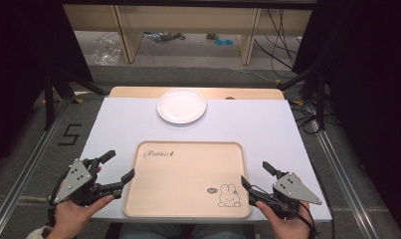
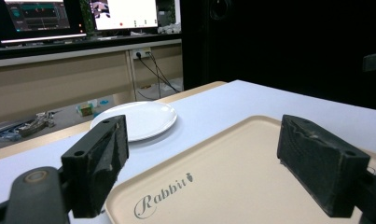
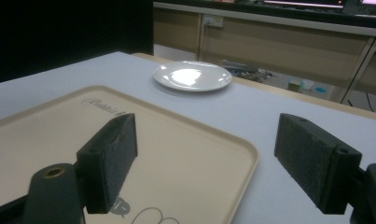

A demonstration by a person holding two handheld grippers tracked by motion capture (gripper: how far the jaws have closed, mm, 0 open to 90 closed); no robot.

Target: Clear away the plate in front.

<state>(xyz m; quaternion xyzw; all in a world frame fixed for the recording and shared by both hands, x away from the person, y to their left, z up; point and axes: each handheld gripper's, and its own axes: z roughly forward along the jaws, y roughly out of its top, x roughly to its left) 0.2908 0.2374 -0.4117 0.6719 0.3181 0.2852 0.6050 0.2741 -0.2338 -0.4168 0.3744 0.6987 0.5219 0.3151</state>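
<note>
At the near edge of the table (image 1: pixel 113 114), the person's two hands come in from the bottom of the high view, each one around a gripper. The left hand (image 1: pixel 78 211) holds the left gripper (image 1: pixel 119 167) low at the left side of the beige tray (image 1: pixel 188 172). This gripper points forward and to the right, toward the tray, and its grey three-cornered plate faces up. Its jaws are spread wide; one jaw tip is at the tray's left rim, but I cannot tell if it touches the rim. In the left gripper view the left jaw stands over the white table surface and the right jaw over the tray, so the rim passes between them.

The right hand (image 1: pixel 282 219) holds the right gripper (image 1: pixel 255 174) at the right front corner of the tray, and it points forward and to the left. Its jaws are also spread wide and hold nothing. In the right gripper view the tray's right rim (image 3: pixel 248 161) lies between the two jaws.

The tray lies flat on the near half of the table, with a rabbit drawing (image 1: pixel 229 195) near its right front corner. Further back, well apart from the tray, a white plate (image 1: pixel 181 105) stands near the far edge of the table.
</note>
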